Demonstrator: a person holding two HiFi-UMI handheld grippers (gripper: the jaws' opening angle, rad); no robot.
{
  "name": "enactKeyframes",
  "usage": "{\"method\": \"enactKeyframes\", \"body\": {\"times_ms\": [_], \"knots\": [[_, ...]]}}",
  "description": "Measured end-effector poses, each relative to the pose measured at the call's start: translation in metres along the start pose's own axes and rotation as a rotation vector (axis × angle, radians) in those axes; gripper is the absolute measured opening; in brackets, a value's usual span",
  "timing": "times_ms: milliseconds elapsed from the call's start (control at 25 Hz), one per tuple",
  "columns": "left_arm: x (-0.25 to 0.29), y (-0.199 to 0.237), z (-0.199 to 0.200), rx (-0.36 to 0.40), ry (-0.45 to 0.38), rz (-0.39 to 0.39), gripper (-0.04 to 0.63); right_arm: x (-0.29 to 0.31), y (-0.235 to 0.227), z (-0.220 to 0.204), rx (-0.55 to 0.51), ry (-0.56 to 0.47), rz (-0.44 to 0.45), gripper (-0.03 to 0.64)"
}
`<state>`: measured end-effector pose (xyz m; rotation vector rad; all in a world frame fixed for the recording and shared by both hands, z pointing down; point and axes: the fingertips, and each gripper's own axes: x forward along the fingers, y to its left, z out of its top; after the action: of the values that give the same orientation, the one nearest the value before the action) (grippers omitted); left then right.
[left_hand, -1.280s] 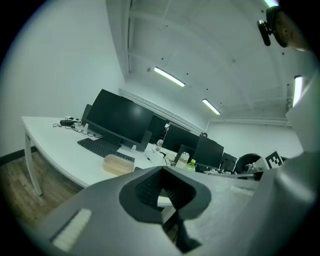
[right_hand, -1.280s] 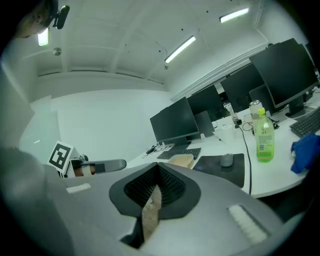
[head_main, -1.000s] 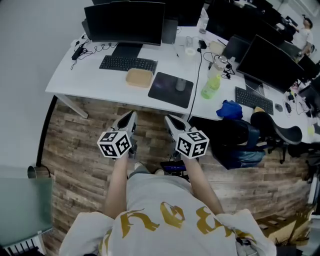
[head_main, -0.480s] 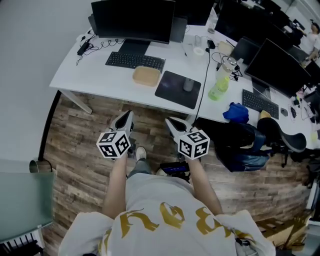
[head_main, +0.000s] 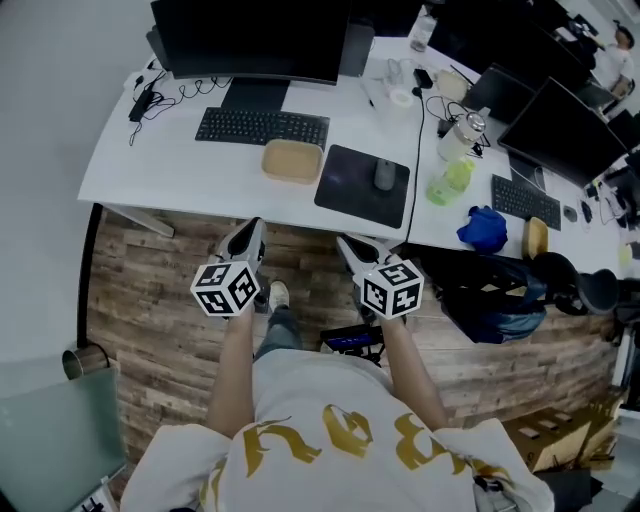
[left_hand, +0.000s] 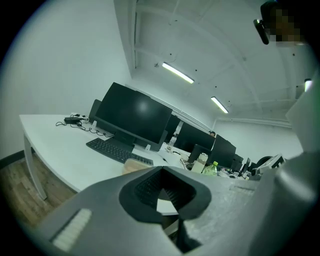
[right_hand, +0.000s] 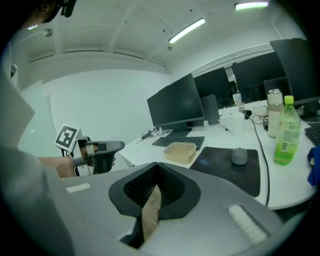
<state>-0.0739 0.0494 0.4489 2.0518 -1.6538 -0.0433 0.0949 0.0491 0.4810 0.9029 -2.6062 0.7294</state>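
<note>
Both grippers are held in front of the person's waist, over wooden floor, just short of a white desk (head_main: 150, 170). My left gripper (head_main: 250, 230) has its jaws together with nothing between them; its marker cube (head_main: 225, 288) faces up. My right gripper (head_main: 346, 244) is likewise shut and empty. Nearest on the desk are a tan lidded container (head_main: 292, 160), a black keyboard (head_main: 262, 127) and a dark mouse pad (head_main: 363, 185) with a grey mouse (head_main: 385, 175). The right gripper view takes in the container (right_hand: 181, 151), the mouse (right_hand: 239, 156) and the left gripper (right_hand: 96, 154).
A large black monitor (head_main: 250, 40) stands behind the keyboard. A green bottle (head_main: 450, 182), a blue cloth (head_main: 483, 228) and cables lie to the right. A black office chair (head_main: 490, 290) stands right of the right gripper. More monitors (left_hand: 200, 145) line the desk.
The person has stepped closer to the desk, so the desk, container and keyboard look nearer. Both grippers keep the same pose, shut and side by side.
</note>
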Motion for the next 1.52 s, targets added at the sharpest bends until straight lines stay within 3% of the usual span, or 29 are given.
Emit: {"method": "enactKeyframes", "body": {"times_ms": [440, 760, 1160, 1400, 1520], "knots": [[0.092, 0.088, 0.044, -0.002, 0.074, -0.121, 0.0, 0.082, -0.035, 0.025, 0.043, 0.022, -0.203, 0.028], [0.139, 0.114, 0.056, 0.003, 0.116, -0.196, 0.0, 0.109, -0.061, 0.042, 0.073, 0.016, -0.312, 0.028], [0.165, 0.125, 0.05, 0.011, 0.166, -0.224, 0.001, 0.112, -0.09, 0.032, 0.183, 0.023, -0.327, 0.029], [0.183, 0.127, 0.044, 0.0, 0.198, -0.236, 0.032, 0.121, -0.102, 0.026, 0.201, 0.052, -0.285, 0.032], [0.188, 0.128, 0.039, 0.0, 0.215, -0.229, 0.043, 0.129, -0.104, 0.022, 0.218, 0.067, -0.241, 0.069]]}}
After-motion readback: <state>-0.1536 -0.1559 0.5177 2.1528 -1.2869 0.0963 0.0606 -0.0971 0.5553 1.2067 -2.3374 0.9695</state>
